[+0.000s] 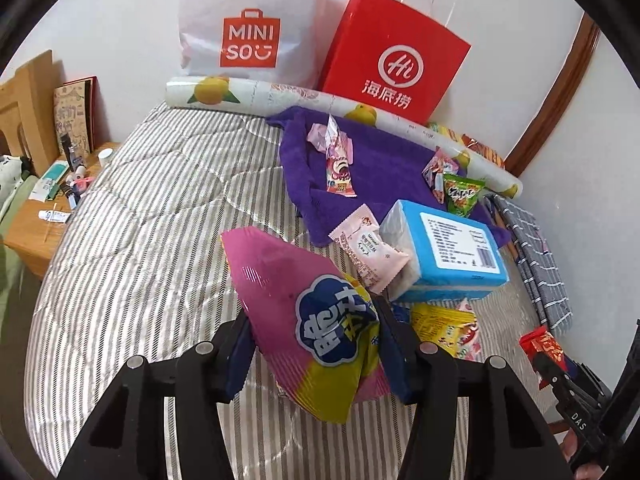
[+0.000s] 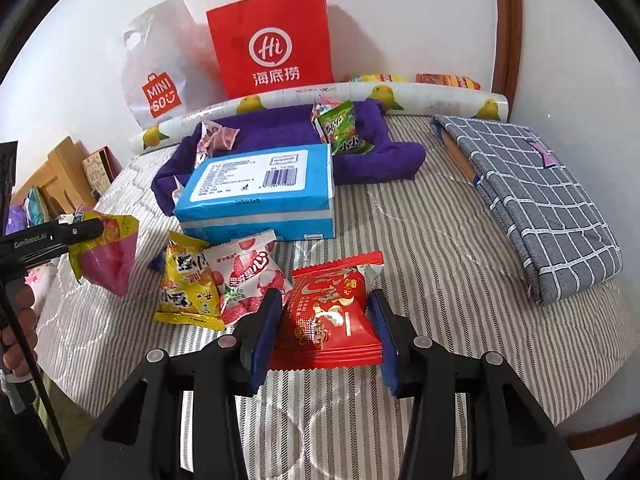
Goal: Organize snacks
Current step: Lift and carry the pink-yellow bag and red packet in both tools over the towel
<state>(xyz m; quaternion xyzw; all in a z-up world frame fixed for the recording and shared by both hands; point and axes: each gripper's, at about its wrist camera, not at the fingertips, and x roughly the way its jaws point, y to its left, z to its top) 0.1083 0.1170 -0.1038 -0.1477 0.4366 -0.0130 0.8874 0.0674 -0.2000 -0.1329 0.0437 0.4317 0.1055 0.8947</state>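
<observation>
Left hand-held gripper [image 1: 316, 344] clamped on pink bag [image 1: 304, 312], lifted above striped bed [image 1: 152, 216]. Right hand-held gripper [image 2: 324, 320] clamped on red packet [image 2: 328, 312], near blue box [image 2: 260, 196].

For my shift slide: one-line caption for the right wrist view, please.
Right gripper clamps a red snack packet above the striped bedspread, blue tissue pack behind.

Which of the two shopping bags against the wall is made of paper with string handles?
The red bag with the white "Hi" circle; it stands stiff with white handles. The white Miniso bag beside it is soft plastic with a cut-out grip.
</observation>
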